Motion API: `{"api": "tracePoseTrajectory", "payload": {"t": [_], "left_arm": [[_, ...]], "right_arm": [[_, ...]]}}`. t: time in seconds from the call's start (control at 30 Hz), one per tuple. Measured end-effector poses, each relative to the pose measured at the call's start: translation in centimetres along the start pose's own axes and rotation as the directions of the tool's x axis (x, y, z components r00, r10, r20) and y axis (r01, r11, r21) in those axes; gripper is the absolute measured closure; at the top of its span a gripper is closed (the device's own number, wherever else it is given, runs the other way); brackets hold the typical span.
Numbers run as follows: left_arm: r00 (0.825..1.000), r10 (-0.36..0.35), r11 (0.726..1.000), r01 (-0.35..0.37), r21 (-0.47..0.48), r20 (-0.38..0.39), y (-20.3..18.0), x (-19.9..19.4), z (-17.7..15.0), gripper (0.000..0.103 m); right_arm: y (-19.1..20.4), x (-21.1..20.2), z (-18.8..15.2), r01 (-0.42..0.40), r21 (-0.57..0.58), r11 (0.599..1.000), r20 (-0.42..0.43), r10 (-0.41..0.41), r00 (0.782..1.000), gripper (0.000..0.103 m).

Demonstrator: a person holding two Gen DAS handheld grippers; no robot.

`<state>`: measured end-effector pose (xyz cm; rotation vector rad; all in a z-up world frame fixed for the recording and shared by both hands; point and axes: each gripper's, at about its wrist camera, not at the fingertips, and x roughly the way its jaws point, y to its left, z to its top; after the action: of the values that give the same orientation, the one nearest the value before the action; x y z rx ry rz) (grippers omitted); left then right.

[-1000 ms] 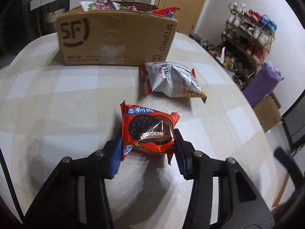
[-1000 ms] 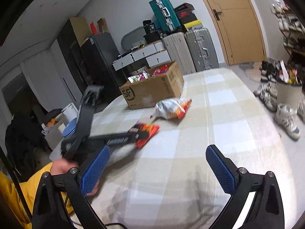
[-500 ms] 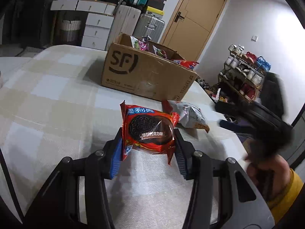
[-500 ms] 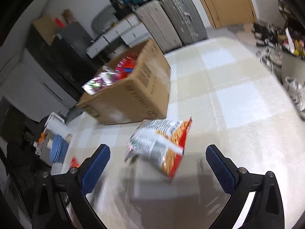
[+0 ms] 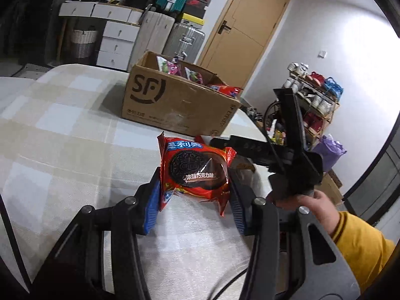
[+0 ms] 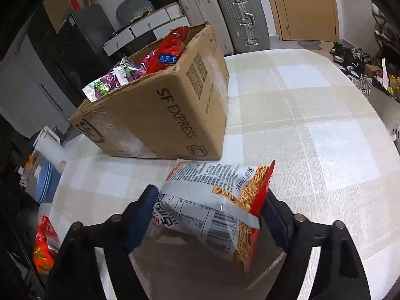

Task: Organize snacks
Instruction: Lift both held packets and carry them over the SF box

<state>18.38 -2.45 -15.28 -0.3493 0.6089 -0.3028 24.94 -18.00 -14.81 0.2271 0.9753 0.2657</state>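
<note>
The left gripper [image 5: 193, 198] points forward and somewhat downward over the checked counter [image 5: 62, 135], its jaws clenched on a red Oreo packet [image 5: 196, 168] that stands upright between the blue pads, clear of the cloth. The right gripper [image 6: 210, 213] tilts more steeply down toward the counter; its jaws have just been closing around a white-and-red snack bag [image 6: 215, 200], and both pads now press against the bag's sides. From the left wrist view, the right gripper shows as a black frame held by a hand [image 5: 303, 205] with a yellow sleeve [image 5: 362, 247], just to the right of the Oreo packet.

A cardboard box [image 6: 160, 115] printed with SF Express stands on the counter just beyond the snack bag, its top open and filled with bright packets [image 6: 120, 77]. It sits between both grippers and the far wall. Behind it are suitcases [image 6: 240, 17], white drawers [image 5: 112, 32] and a wooden door [image 5: 247, 32]; a shoe rack [image 5: 315, 100] stands off to the right.

From the left wrist view, the snack bag is almost wholly hidden behind the Oreo packet and the right gripper's frame. Whether the bag's underside touches the counter cannot be told. In the right wrist view only a red corner of the Oreo packet shows at the lower left edge, cut off.
</note>
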Motion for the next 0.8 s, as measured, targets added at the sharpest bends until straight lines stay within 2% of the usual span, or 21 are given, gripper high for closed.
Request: {"api": "tracePoseTrajectory", "payload": {"t": [0.1,0.3,0.37,0.47,0.57,0.7,0.8], "left_arm": [[1.000,0.003,1.000,-0.003,-0.008,0.003,0.3,0.0,0.0,0.058],[1.000,0.028,1.000,-0.028,0.010,0.013,0.1,-0.5,-0.2,0.058],[1.000,0.021,1.000,-0.022,0.009,0.011,0.1,-0.6,-0.3,0.058],[0.999,0.032,0.999,-0.032,0.009,0.007,0.3,-0.6,-0.5,0.058],[0.999,0.041,0.999,-0.041,0.016,0.008,0.1,-0.6,-0.5,0.058],[0.998,0.064,0.997,-0.064,0.035,-0.001,-0.4,-0.8,-0.6,0.058],[0.994,0.106,0.993,-0.105,0.058,-0.008,-0.8,-2.1,-0.7,0.058]], "right_arm": [[-0.1,-0.5,-0.6,-0.024,-0.003,1.000,0.008,0.024,1.000,0.034],[-0.9,-3.1,-2.7,-0.110,0.045,0.993,0.050,0.108,0.993,0.036],[-1.1,-4.2,-3.3,-0.173,0.082,0.981,0.070,0.167,0.983,0.036],[-0.9,-6.6,-4.6,-0.211,0.092,0.973,0.099,0.202,0.974,0.036],[-0.6,-9.1,-5.8,-0.276,0.105,0.956,0.133,0.261,0.956,0.036],[0.4,-13.2,-7.7,-0.331,0.073,0.941,0.192,0.313,0.930,0.036],[1.9,-15.7,-9.2,-0.340,0.012,0.940,0.212,0.330,0.920,0.036]]}}
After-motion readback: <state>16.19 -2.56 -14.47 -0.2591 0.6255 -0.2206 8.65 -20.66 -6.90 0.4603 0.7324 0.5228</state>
